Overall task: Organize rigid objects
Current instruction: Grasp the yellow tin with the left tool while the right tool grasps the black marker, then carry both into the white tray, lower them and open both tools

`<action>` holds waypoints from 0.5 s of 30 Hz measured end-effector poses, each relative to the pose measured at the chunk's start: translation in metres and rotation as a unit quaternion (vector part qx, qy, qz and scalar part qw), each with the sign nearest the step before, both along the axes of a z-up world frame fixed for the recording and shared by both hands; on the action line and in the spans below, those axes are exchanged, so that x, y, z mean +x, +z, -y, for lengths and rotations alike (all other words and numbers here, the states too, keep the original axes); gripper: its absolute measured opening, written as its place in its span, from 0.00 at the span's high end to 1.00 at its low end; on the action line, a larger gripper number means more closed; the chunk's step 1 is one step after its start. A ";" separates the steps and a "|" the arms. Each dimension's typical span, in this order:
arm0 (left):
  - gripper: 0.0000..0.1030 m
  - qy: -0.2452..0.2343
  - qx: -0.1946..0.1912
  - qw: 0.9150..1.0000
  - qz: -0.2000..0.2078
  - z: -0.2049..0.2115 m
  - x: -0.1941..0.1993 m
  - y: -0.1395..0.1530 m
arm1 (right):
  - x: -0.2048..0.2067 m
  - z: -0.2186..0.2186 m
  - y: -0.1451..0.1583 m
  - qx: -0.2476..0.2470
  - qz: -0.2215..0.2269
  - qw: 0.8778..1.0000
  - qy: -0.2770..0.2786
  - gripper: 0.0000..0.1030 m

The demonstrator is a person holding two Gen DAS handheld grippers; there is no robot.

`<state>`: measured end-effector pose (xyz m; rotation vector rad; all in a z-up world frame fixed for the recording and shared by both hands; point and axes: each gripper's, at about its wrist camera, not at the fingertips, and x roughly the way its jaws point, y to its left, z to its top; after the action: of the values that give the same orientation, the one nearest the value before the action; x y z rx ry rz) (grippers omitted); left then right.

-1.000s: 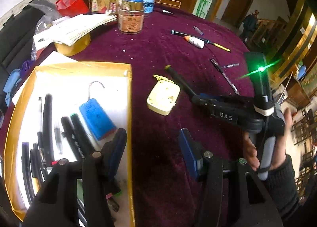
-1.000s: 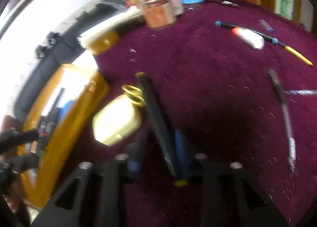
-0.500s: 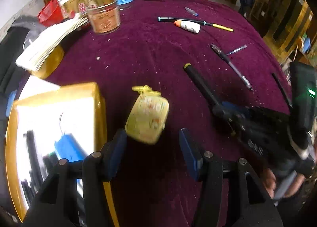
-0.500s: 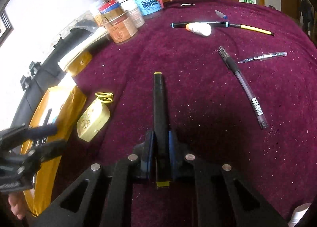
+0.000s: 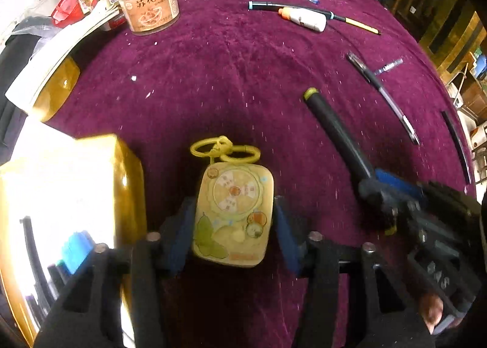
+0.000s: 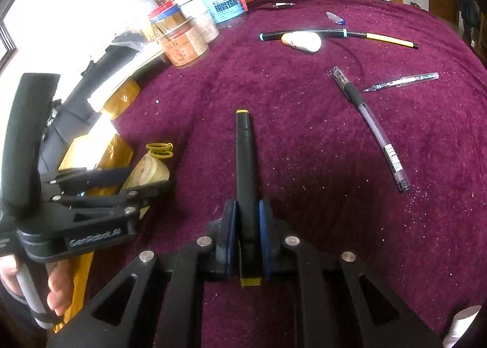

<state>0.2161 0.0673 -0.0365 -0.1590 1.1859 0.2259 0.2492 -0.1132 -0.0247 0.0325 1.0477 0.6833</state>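
Our left gripper [image 5: 232,223] had swung from over the gold tray [image 5: 127,183] to straddle the yellow tag [image 5: 232,214] beside it, jaws closing; our right gripper [image 6: 246,226] clamped the black marker [image 6: 245,165].

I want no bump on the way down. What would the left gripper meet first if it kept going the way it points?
The yellow tag-shaped case: it already lies between the closing jaws of the left gripper, on the purple tablecloth. Under it only the cloth, though depth is unclear.
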 end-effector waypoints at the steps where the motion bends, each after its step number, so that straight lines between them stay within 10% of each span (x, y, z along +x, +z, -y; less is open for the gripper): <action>1: 0.54 0.000 -0.005 1.000 0.000 0.002 -0.004 0.001 | 0.000 0.000 0.000 -0.001 0.000 1.000 0.000 0.88; 15: 0.54 0.027 -0.044 0.995 0.080 0.023 -0.071 0.038 | -0.011 -0.003 0.010 0.012 0.034 0.999 0.017 0.88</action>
<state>0.1449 0.0446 0.0013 -0.2814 1.0340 0.2048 0.2384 -0.1107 -0.0146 0.0129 0.9764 0.7228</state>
